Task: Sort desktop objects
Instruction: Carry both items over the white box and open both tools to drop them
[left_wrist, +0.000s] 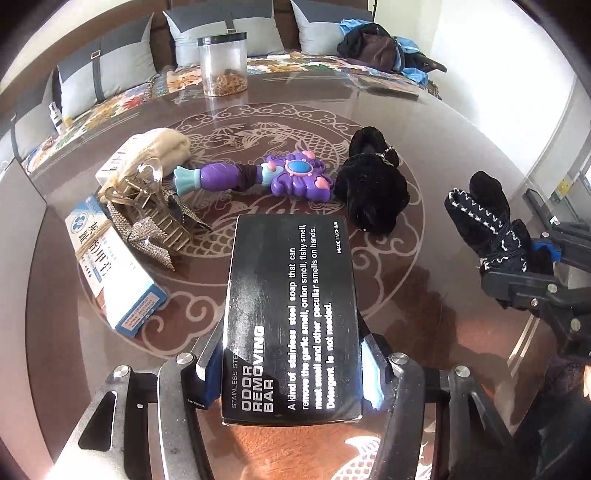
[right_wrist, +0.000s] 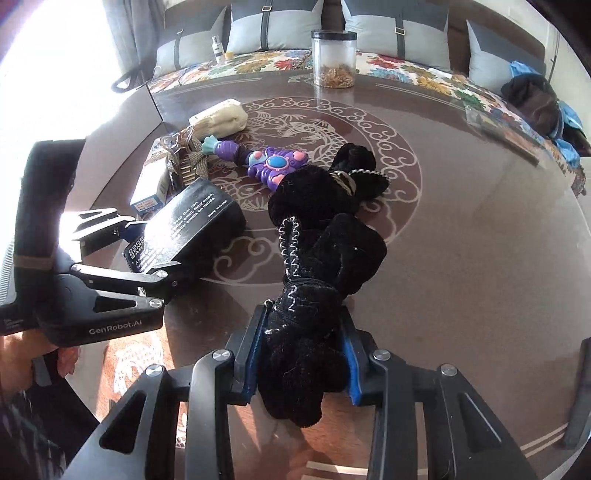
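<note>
Two grippers: one per hand, both over a round brown glass-topped table (left_wrist: 424, 280) with a pale fish-and-cloud pattern.
Left gripper (left_wrist: 291, 354): clenched on one black box (left_wrist: 291, 314) printed "ODOR REMOVING BAR"; pads press its long sides, and the box's far end points toward the middle of the table.
Right gripper (right_wrist: 299, 354): clenched on one black plush item with white zigzag stitching (right_wrist: 314, 288); blue pads squeeze its lower part, and its upper part leans forward over the table.
Black fluffy items: a second one, the black fluffy bundle (left_wrist: 373, 184), lies on the table near the centre, just beyond the box.
Toys: one purple plastic toy with a teal button (left_wrist: 266, 175), lying flat, its head end touching the fluffy bundle.
Cartons: one white-and-blue carton with Chinese print (left_wrist: 114, 273), bound with string, left of the box.
Hair clips: one clear claw clip with a rhinestone bow (left_wrist: 151, 218), resting on the carton.
Cloth: one cream folded cloth (left_wrist: 162, 147), behind the clip.
Jars: one clear jar with a black lid (left_wrist: 222, 62), at the far edge, with yellowish bits in the bottom.
Surroundings: a sofa with grey cushions (right_wrist: 402, 33) and a floral cover; dark bag and blue cloth (left_wrist: 380, 46) at its right end.
Person: a hand (right_wrist: 22, 354) at the left gripper's handle.
</note>
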